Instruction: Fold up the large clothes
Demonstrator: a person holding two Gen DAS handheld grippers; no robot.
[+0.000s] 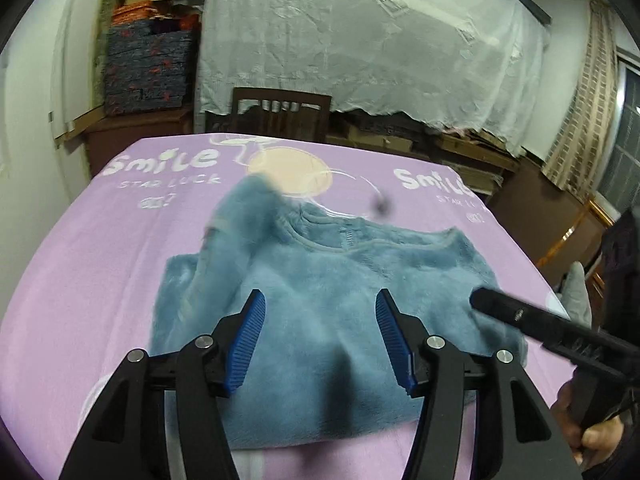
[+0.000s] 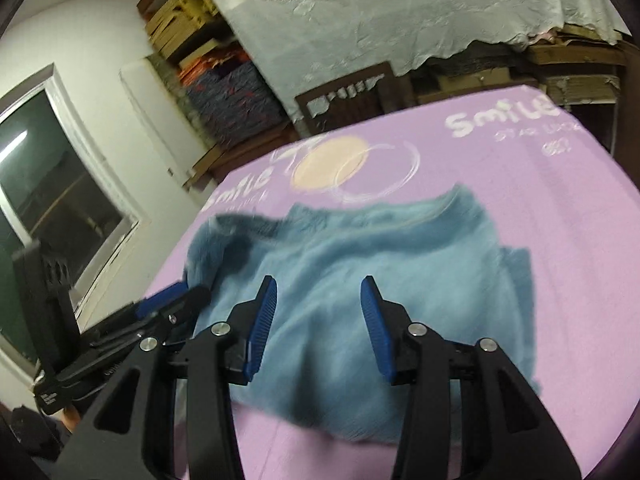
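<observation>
A fluffy blue sweater point(image 1: 320, 288) lies partly folded on the purple sheet point(image 1: 80, 248), collar toward the far side, with one sleeve raised and blurred at its left. My left gripper point(image 1: 320, 300) hovers open and empty over the sweater's near half. My right gripper point(image 2: 318, 288) is open and empty above the sweater point(image 2: 360, 256) too. The right gripper's finger shows in the left wrist view point(image 1: 520, 316) over the sweater's right edge. The left gripper shows in the right wrist view point(image 2: 172, 300) at the sweater's left edge.
The purple sheet point(image 2: 520, 168) carries "Smile" print and a peach circle point(image 1: 288, 172). A wooden chair point(image 1: 280, 112) stands behind the table. Stacked boxes point(image 1: 148, 68) and a white lace cover point(image 1: 360, 40) fill the back. A window point(image 2: 48, 184) is at the left.
</observation>
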